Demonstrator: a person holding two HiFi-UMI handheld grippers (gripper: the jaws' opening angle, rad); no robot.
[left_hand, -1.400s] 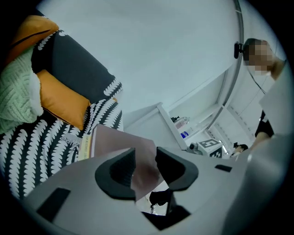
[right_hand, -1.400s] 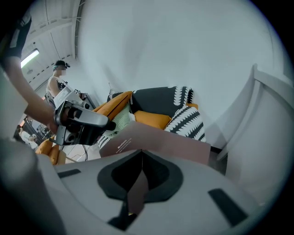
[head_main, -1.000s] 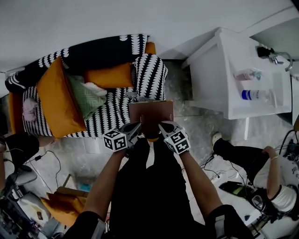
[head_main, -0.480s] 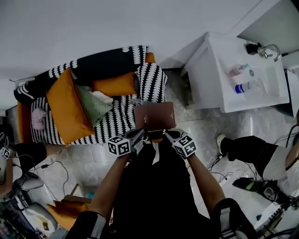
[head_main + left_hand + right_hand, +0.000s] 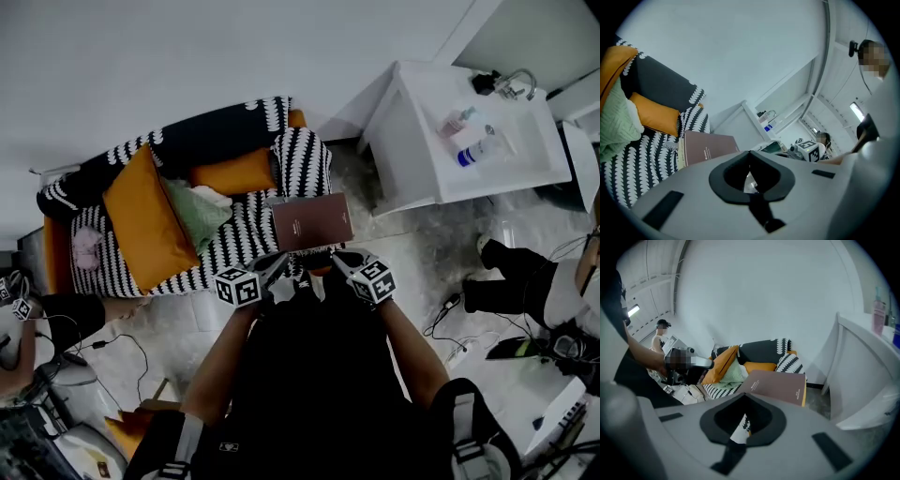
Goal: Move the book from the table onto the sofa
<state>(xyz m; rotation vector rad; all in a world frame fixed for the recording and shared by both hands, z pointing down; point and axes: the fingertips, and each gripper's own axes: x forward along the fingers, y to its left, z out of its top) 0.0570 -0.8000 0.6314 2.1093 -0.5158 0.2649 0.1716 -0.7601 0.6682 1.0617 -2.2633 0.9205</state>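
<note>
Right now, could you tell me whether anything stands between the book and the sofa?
Nothing visible does. The book, gripped at its near edge by the left gripper and right gripper, hangs beside the sofa, whose striped seat is bare there; the orange cushion and green pillow lie further left.

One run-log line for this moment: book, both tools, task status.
book: in the air, cover up, near the sofa | left tool: shut on book's near edge | right tool: shut on book's near edge | status: not yet on sofa
</note>
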